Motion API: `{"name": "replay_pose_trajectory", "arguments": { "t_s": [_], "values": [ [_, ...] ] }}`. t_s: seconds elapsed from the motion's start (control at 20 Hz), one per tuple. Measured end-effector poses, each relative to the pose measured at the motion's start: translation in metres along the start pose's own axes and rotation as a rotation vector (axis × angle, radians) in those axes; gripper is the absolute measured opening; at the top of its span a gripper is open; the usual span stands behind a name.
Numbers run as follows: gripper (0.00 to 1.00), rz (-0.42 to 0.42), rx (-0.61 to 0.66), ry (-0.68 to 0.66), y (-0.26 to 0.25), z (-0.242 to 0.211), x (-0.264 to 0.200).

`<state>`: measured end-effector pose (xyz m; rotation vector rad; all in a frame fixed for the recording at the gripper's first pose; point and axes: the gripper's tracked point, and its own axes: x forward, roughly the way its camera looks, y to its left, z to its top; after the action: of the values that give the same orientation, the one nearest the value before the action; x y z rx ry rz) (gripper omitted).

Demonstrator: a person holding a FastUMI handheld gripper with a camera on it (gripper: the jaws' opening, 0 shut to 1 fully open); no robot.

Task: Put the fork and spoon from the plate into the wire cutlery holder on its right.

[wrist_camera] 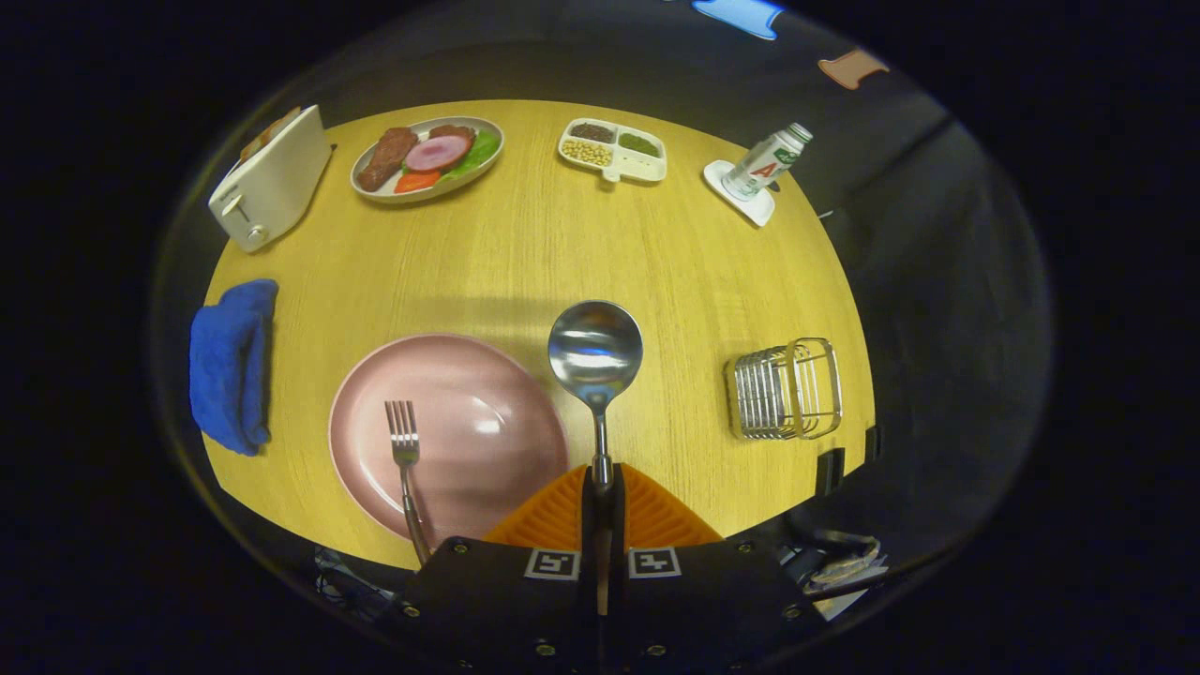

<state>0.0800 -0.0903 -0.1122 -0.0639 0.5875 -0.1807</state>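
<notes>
Hand-held gripper (600,487) clamping spoon (595,352), handle end hidden

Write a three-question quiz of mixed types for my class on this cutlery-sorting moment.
1. True or false: the gripper has its jaws shut on the spoon handle.
2. Where is the fork? A) on the pink plate B) in the wire cutlery holder C) on the blue cloth
3. Fill in: the bottle stands on a white ____.

Key: 1 true; 2 A; 3 coaster.
</notes>
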Motion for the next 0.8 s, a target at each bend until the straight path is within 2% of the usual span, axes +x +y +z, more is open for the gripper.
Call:
{"name": "replay_pose_trajectory", "arguments": {
  "t_s": [0.45, 0.8],
  "values": [
    [0.05, -0.082, 0.213, 0.097, -0.1, -0.003, 0.008],
    [0.05, -0.085, 0.315, 0.209, -0.148, -0.027, 0.03]
  ]
}}
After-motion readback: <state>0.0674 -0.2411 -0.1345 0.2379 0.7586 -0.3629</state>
